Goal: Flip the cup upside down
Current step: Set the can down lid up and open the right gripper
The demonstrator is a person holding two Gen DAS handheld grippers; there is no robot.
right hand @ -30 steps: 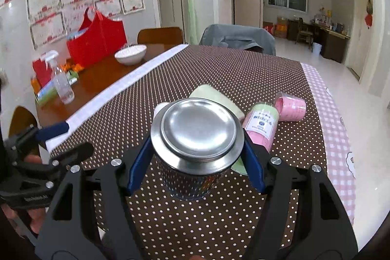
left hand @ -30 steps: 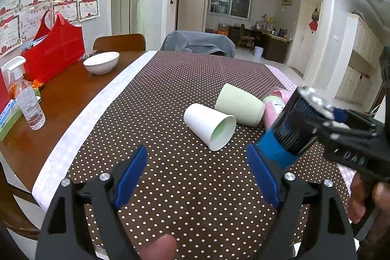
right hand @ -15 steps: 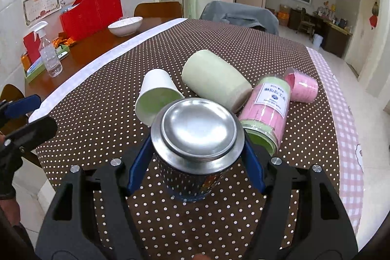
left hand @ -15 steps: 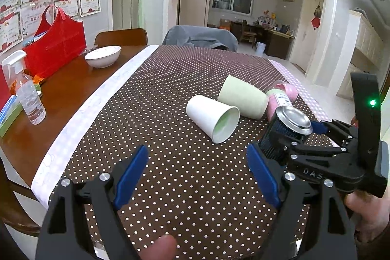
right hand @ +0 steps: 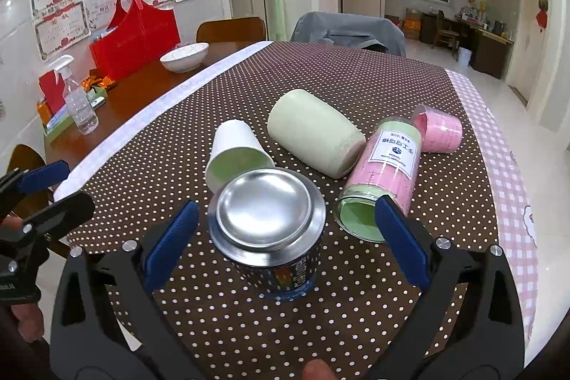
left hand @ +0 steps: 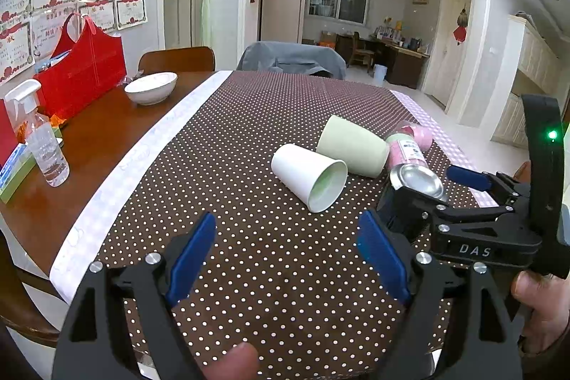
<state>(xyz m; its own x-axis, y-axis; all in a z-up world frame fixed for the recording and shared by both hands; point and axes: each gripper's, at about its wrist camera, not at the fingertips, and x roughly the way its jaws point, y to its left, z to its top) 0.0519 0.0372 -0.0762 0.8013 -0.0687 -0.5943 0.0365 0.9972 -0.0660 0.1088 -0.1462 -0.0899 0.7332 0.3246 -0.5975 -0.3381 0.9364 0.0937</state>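
Observation:
A dark printed metal cup (right hand: 270, 234) stands upside down on the dotted tablecloth, its shiny base up. My right gripper (right hand: 285, 248) is open, its blue pads apart from the cup on both sides. The cup's base also shows in the left wrist view (left hand: 416, 180) beyond the right gripper (left hand: 420, 202). My left gripper (left hand: 288, 248) is open and empty above the near tablecloth. A white paper cup (left hand: 310, 177) (right hand: 235, 155), a pale green cup (left hand: 352, 145) (right hand: 313, 130), a pink-labelled jar (right hand: 384, 173) and a small pink cup (right hand: 441, 129) lie on their sides behind.
On the bare wooden table to the left stand a white bowl (left hand: 151, 88), a red bag (left hand: 82, 70) and a spray bottle (left hand: 46, 145). Chairs stand at the far end. The table's right edge has a pink checked border (right hand: 513, 187).
The right gripper lowered the metal cup, base up, onto the tablecloth and opened its jaws off it. The left gripper stayed open and nearly still.

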